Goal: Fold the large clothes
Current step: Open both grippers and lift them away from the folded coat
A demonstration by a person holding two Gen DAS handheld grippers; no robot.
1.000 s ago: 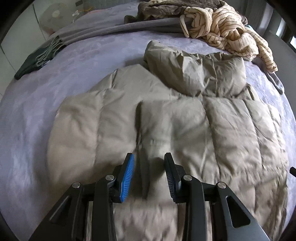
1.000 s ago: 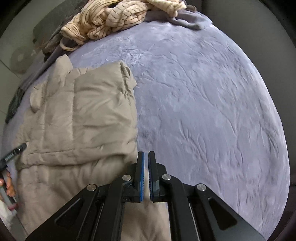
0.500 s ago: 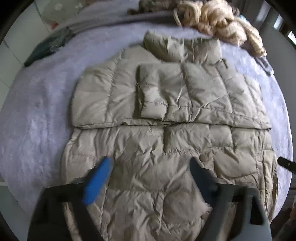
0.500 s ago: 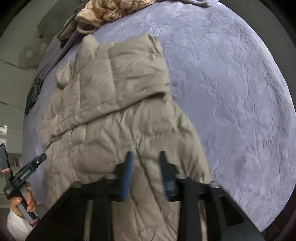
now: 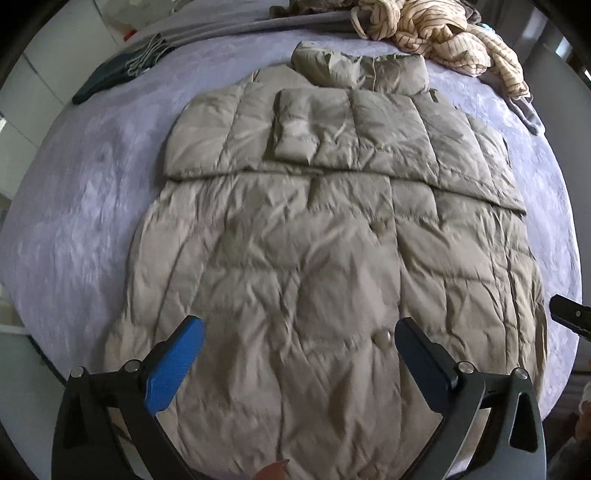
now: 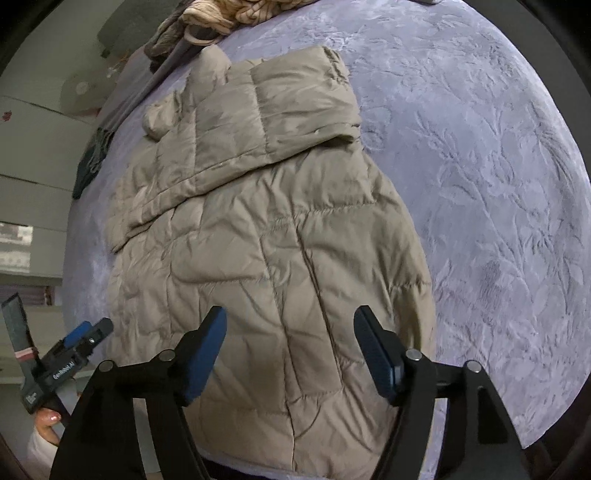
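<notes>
Bearing partly legible white lettering, left claw

My left hand-held gripper and right hand-held gripper share one build: black angular frames, silver pivot screws, blue ribbed pads on each finger. White lettering marks the left unit's body. My fingernails are polished.

Striped top & scarf on bedspread
</notes>
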